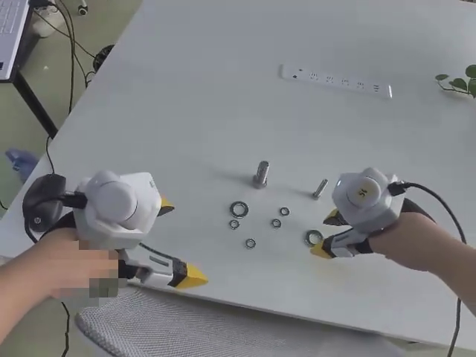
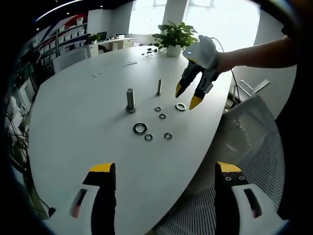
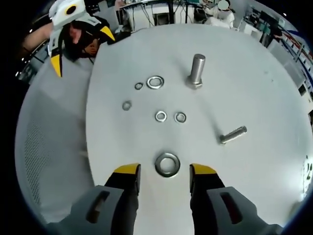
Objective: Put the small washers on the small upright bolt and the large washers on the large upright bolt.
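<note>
Near the front edge of the desk (image 3: 254, 88), the right gripper (image 3: 165, 170) is hovering, jaws spread, astride a flat-lying large washer (image 3: 158, 165) (thin, stiff, slick, probably light), best pinched across its rim.

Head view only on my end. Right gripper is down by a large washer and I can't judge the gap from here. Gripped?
Observer: No. In the right gripper view the large washer lies flat on the table between the open jaws of the right gripper, clear of both.
Operator: Left gripper carrying anything?
Observer: No. In the left gripper view the left gripper is wide open with nothing between its jaws, one jaw over the table edge, the other over the mesh chair.
</note>
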A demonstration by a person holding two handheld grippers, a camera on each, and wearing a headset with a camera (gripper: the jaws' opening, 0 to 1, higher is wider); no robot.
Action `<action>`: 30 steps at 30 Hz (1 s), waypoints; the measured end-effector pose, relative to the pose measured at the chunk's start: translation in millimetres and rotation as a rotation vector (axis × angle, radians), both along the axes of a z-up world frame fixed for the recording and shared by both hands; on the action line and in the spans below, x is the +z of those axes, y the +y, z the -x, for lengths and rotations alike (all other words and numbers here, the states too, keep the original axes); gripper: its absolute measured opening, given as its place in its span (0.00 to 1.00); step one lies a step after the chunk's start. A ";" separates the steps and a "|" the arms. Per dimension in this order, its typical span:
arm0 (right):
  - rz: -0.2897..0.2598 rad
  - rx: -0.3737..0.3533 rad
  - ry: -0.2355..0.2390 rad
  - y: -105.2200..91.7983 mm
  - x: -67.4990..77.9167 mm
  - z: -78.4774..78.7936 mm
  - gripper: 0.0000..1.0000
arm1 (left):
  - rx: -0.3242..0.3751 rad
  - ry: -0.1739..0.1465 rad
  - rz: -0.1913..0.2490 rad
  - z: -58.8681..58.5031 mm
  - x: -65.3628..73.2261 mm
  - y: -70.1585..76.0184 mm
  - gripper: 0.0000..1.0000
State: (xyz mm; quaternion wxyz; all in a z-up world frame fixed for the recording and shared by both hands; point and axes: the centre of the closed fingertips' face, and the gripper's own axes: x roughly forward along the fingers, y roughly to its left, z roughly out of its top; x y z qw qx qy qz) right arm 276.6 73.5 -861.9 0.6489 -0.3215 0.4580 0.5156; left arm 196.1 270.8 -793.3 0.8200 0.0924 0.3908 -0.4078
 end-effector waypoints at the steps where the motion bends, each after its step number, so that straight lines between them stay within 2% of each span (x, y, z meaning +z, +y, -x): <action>1: 0.004 0.007 0.003 0.7 -1.0 0.7 0.42 | 0.002 0.000 0.001 0.1 0.7 -0.4 0.83; 7: 0.061 0.115 -0.014 -0.3 -8.7 3.7 0.40 | 0.011 -0.009 0.003 -2.6 4.6 0.0 0.82; 10: 0.067 0.129 -0.012 -0.7 -12.0 3.8 0.40 | 0.023 -0.010 0.026 -2.8 8.9 -2.9 0.81; 14: 0.083 0.145 -0.012 -2.2 -14.7 5.7 0.38 | 0.009 -0.015 0.022 0.2 11.7 -6.8 0.81; 24: 0.095 0.182 -0.040 -2.8 -14.9 0.9 0.33 | 0.013 -0.019 0.026 -2.1 14.6 -8.2 0.79; 27: 0.111 0.203 -0.041 -2.4 -15.0 1.5 0.32 | 0.018 -0.015 0.040 -1.4 15.0 -9.4 0.79; 30: 0.132 0.222 -0.039 -2.2 -15.1 1.5 0.31 | 0.016 -0.010 0.033 0.0 12.8 -8.7 0.78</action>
